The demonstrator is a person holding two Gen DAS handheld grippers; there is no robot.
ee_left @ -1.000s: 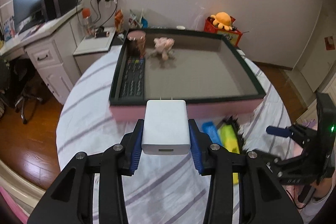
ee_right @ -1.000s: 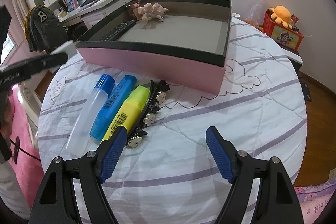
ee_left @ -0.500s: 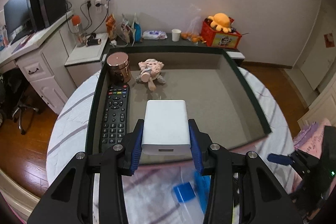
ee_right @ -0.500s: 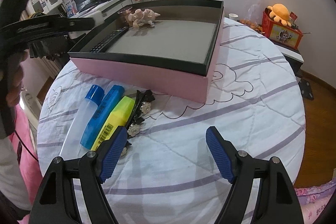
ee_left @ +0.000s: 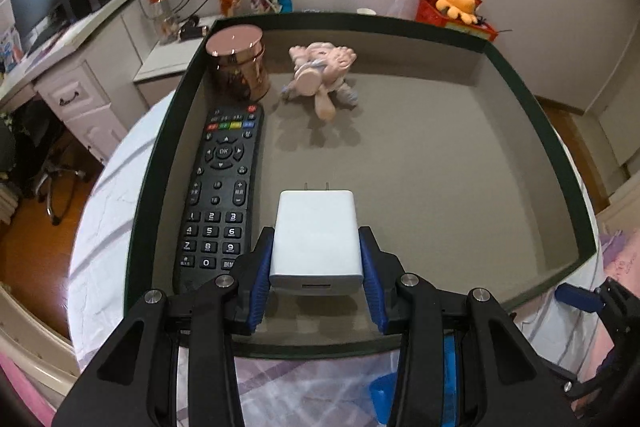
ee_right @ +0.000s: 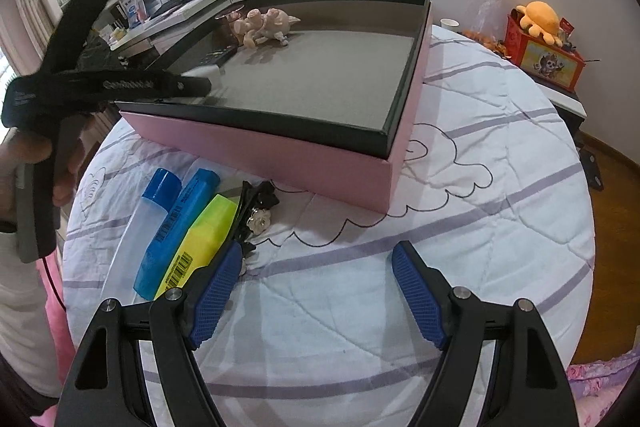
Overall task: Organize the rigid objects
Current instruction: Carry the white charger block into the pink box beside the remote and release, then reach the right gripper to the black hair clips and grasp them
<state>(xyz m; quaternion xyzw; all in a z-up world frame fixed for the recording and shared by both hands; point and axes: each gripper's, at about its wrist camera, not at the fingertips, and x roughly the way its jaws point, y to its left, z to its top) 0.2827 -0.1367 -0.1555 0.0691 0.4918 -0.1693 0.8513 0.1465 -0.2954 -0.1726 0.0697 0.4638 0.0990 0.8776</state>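
While the left gripper [ee_left: 317,269] clamps the white charger [ee_left: 316,237] above the tray [ee_left: 560,163] floor — remote [ee_left: 220,195] at 9 o'clock — the right gripper [ee_right: 316,291] hangs open over the bench [ee_right: 460,227].

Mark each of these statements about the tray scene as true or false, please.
1. The left gripper holds a white charger. True.
2. The remote control lies on the tablecloth outside the tray. False: it lies inside the tray, along one wall.
3. The right gripper is shut on the yellow highlighter. False: it is open and empty; the yellow highlighter lies on the cloth.
4. A copper-coloured tin stands upright in a tray corner. True.
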